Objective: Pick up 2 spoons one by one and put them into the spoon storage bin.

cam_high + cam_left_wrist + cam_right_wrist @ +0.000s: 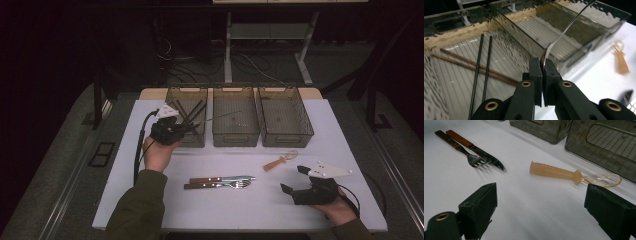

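Observation:
My left gripper (190,126) (543,64) is shut on one end of a slim metal utensil (220,118) (566,28). The long shaft points away over the middle bin (235,136) (584,32), and the clamped end is hidden between the pads. The gripper hangs at the front right corner of the left bin (186,90) (454,35). My right gripper (294,179) (541,190) rests open on the table at the front right. An orange-handled plastic spoon (280,161) (559,172) lies just beyond its jaws.
Black chopsticks (482,62) and brown chopsticks (469,65) lie in the left bin. A third bin (286,141) stands at the right. A wooden-handled fork (215,185) (471,158) and knife (220,178) (482,153) lie side by side on the white table (150,210).

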### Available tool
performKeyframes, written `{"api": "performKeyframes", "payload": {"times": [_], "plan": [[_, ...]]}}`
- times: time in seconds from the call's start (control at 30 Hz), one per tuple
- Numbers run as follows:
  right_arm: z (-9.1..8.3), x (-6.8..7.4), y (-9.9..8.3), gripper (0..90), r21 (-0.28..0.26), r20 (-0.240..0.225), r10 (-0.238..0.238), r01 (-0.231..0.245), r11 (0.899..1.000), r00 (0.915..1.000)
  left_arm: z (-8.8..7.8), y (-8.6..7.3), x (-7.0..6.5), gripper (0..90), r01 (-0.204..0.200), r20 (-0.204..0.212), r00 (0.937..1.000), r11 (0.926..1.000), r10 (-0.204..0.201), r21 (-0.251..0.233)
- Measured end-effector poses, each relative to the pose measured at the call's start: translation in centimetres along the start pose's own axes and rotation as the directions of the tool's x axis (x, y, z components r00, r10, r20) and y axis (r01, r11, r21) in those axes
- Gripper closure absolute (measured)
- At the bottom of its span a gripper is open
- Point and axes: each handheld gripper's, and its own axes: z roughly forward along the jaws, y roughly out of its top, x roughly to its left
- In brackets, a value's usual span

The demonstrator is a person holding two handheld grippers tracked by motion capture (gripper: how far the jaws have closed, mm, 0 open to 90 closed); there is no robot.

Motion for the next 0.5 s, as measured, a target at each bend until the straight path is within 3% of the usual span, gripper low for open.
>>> {"api": "performKeyframes", "payload": {"times": [0.33, 0.5], "plan": [[0.0, 0.0, 0.0, 11.3, -0.001, -0.003, -0.001, 0.001, 1.000, 1.0000, 4.1, 1.6, -1.3, 87.2, 0.049, -0.074, 0.9961, 0.9985, -0.047, 0.023], [0.0, 0.0, 0.0, 11.3, -0.004, -0.005, -0.001, 0.001, 1.000, 1.0000, 6.2, 2.3, -2.3, 87.2, 0.057, -0.107, 0.9929, 0.9975, -0.052, 0.043]]}}
